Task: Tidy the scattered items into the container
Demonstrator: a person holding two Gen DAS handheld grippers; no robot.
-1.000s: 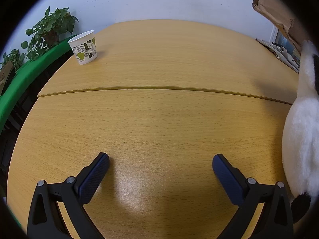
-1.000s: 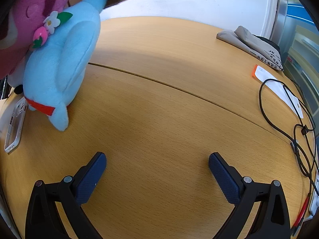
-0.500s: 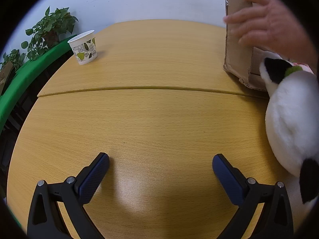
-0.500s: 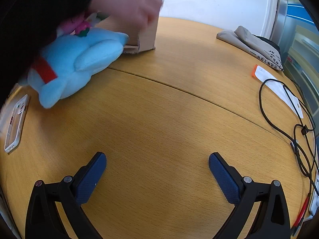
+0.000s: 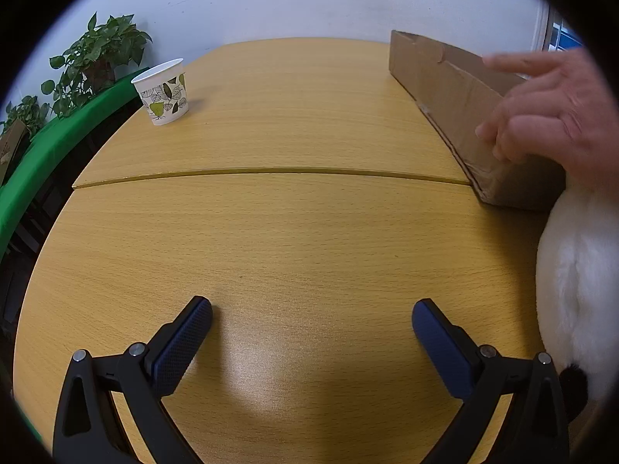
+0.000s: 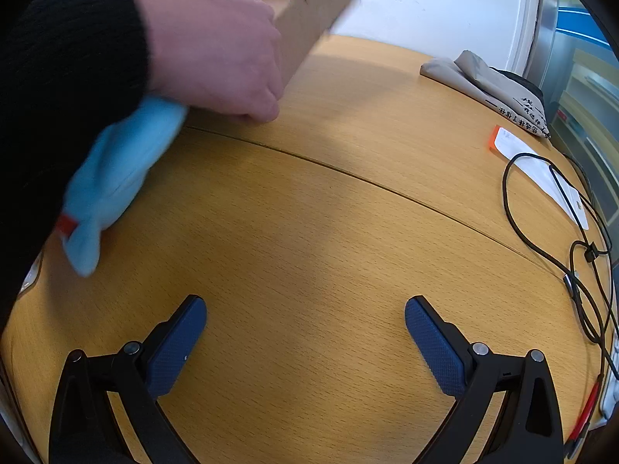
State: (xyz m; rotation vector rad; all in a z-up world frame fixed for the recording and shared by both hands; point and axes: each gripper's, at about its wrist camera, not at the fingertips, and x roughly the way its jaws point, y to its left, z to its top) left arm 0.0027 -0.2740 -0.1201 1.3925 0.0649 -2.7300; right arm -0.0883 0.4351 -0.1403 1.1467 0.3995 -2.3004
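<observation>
A brown cardboard box (image 5: 456, 89) stands on the round wooden table (image 5: 290, 232) at the right, with a bare hand (image 5: 549, 116) on it. A white plush toy (image 5: 576, 290) lies at the right edge, below the box. My left gripper (image 5: 311, 332) is open and empty low over the table. In the right wrist view the same box (image 6: 305, 19) is at the top left under the hand (image 6: 209, 58), and a light blue plush toy (image 6: 116, 174) lies below it. My right gripper (image 6: 305, 332) is open and empty.
A paper cup (image 5: 162, 92) with a leaf print stands at the far left, near potted plants (image 5: 93, 65). On the right side lie a grey folded bag (image 6: 491, 85), a white paper slip (image 6: 541, 170) and black cables (image 6: 572, 255).
The hand has set the cardboard box down on its long side on the table. The plush toys have dropped lower beside it. Both grippers stay still.
</observation>
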